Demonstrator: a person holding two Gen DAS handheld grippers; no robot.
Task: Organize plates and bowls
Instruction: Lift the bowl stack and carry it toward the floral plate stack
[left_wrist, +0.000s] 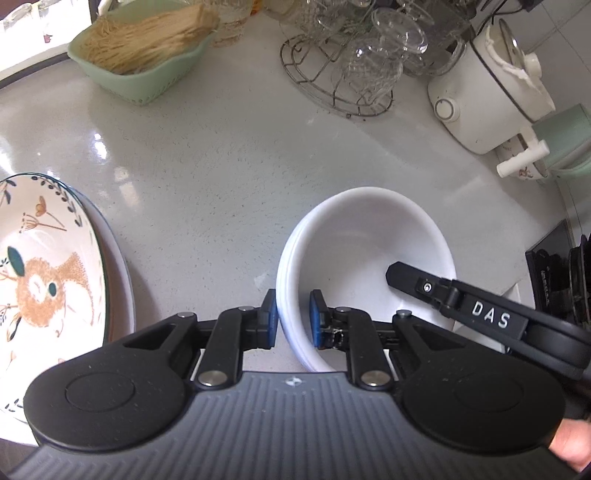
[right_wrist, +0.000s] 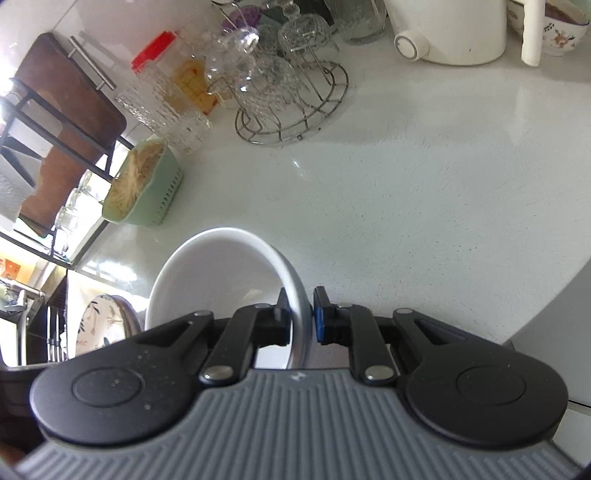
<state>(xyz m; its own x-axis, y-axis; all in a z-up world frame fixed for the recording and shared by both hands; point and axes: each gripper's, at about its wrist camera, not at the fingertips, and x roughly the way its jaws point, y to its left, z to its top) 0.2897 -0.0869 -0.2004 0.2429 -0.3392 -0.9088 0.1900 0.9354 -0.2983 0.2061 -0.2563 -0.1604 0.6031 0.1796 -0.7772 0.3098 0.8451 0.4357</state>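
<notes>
A: What's between the pads of the left gripper?
B: The near rim of the white bowls, a nested stack, pinched from both sides.
A: And the right gripper?
B: Its black finger reaches in over the bowls' far side.
A: To the left?
B: Patterned plates, well apart. Ahead on the counter: a green basket, a glass rack.

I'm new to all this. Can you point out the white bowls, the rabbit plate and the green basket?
white bowls (left_wrist: 354, 236): left wrist view, inside of the top bowl.
rabbit plate (left_wrist: 48, 284): left wrist view, on the painted rabbit.
green basket (left_wrist: 147, 83): left wrist view, on its front wall.
</notes>
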